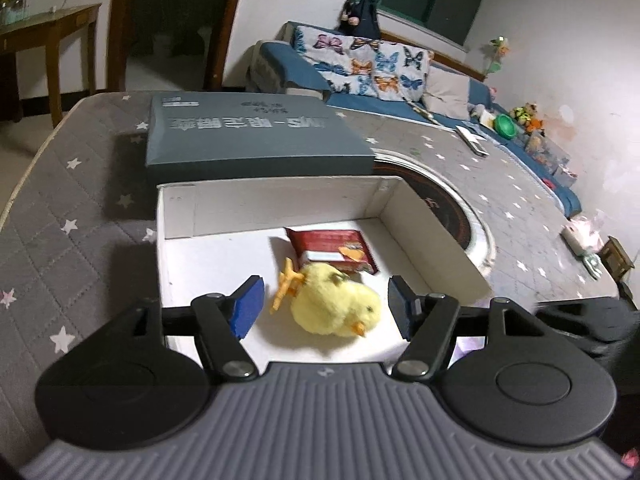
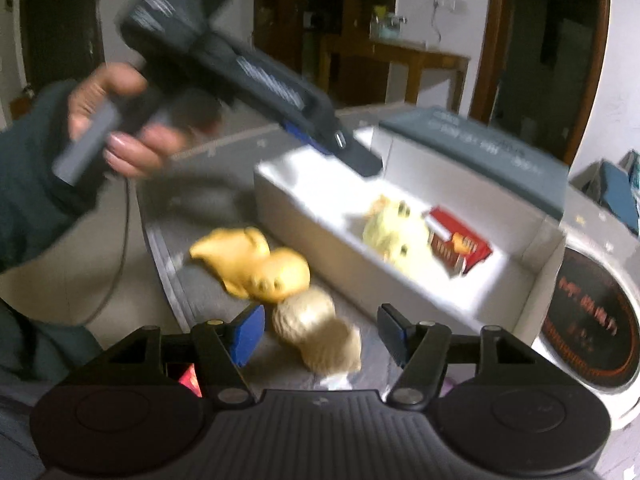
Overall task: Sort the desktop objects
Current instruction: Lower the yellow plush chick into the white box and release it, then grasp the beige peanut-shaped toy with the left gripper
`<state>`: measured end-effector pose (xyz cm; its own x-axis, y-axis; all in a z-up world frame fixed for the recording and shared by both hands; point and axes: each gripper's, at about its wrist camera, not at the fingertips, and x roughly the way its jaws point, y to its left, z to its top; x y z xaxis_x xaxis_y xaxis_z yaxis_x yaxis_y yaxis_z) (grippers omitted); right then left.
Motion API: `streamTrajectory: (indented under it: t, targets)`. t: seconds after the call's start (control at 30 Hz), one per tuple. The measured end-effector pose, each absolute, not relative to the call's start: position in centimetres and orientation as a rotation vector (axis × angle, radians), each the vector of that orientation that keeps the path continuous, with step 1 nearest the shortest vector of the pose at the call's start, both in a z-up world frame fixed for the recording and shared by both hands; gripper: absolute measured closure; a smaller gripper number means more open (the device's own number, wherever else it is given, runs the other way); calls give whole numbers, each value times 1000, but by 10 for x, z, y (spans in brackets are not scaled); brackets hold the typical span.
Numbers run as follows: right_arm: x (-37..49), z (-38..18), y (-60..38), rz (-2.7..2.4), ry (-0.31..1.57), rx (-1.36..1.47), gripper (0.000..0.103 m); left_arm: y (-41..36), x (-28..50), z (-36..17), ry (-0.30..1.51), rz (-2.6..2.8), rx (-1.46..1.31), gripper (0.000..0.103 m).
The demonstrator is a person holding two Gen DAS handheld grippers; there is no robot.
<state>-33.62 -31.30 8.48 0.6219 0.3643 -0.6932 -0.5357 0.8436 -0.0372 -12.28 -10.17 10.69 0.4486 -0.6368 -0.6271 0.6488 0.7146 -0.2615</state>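
Chick toy point(image 1: 334, 300), 1 pc, yellow plush, lies in white box point(image 1: 432, 220) w/ 1 red packet point(image 1: 332, 246) touching behind it; packet print unreadable. Left wrist view: left gripper point(image 1: 326, 306) spread wide over chick, not touching. 1 grey lid point(image 1: 256, 132) leans at box's far edge, writing upside down, illegible. Right wrist view, blurred: right gripper point(image 2: 320, 334) spread, empty, above 1 tan peanut toy point(image 2: 318, 328) on bench beside box's near wall; 1 yellow toy point(image 2: 250, 264) touches it. Hand point(image 2: 116, 120) holds other gripper.

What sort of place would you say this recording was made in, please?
Most likely a home living room: a sofa with butterfly cushions, a wooden side table, and a quilted star-patterned table cover.
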Motion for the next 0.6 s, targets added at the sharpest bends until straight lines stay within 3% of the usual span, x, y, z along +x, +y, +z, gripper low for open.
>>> streamTrajectory:
  t: [0.17,0.37,0.47,0.6]
  targets:
    - [-323,64,-310,525,774,-242,41,-102,-144,109,751,-839,53,36]
    - [-321,55,-312,537,790,-230,52,-103,-162,107,748,-891,83,36]
    - [-325,54,-317,520,794,-222,62,-106,-170,104,752,-921,98,36]
    - [-333,55,-329,476,797,-195,62,-113,-185,99,757,-984,132,36]
